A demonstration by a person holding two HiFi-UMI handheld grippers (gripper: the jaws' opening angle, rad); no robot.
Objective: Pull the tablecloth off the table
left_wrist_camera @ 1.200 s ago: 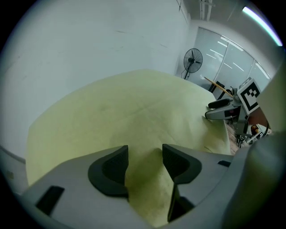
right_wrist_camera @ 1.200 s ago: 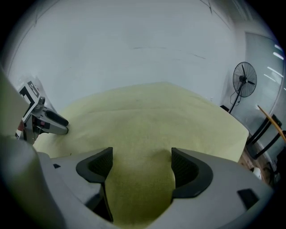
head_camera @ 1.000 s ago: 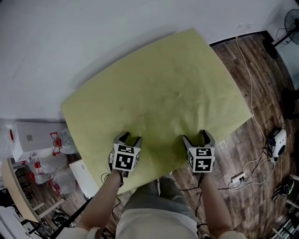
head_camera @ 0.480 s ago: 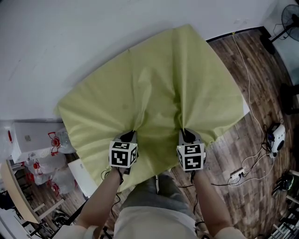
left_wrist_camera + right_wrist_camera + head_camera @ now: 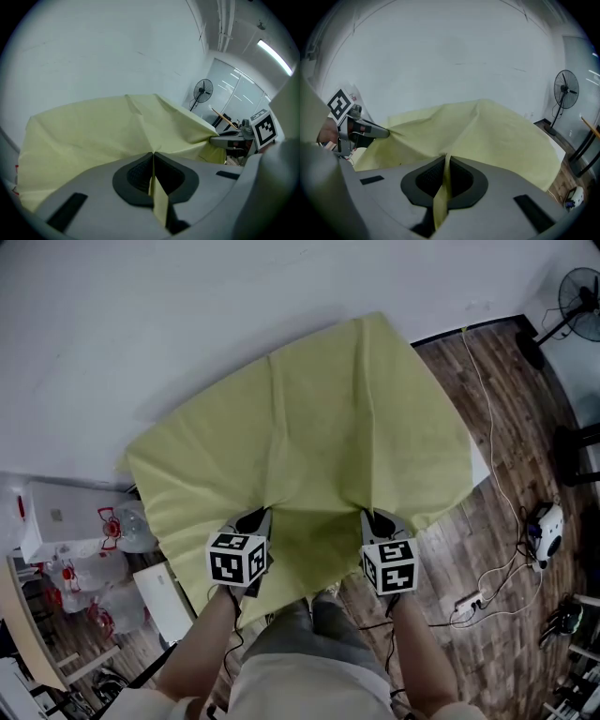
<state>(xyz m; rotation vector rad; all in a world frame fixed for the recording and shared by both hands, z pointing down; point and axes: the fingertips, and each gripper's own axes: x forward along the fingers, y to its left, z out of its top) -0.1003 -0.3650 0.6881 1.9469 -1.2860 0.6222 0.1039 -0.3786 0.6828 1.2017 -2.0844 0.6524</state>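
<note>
Yellow-green cloth (image 5: pixel 328 418): spread over the table ahead of both tongs and drawn up into a peak at each. A crease runs from each grip toward the far edge. The stretch between the tongs sags, and the near hem hangs below them.
Left tongs (image 5: pixel 255 518): jaws just closed, clenched on a cloth fold, with a strip poking out behind the pads.
Right tongs (image 5: pixel 378 519): likewise just closed, pinching a fold.
Table (image 5: pixel 481 465): white corner bared beyond the right tongs.
Fan (image 5: pixel 581 315): far right.
</note>
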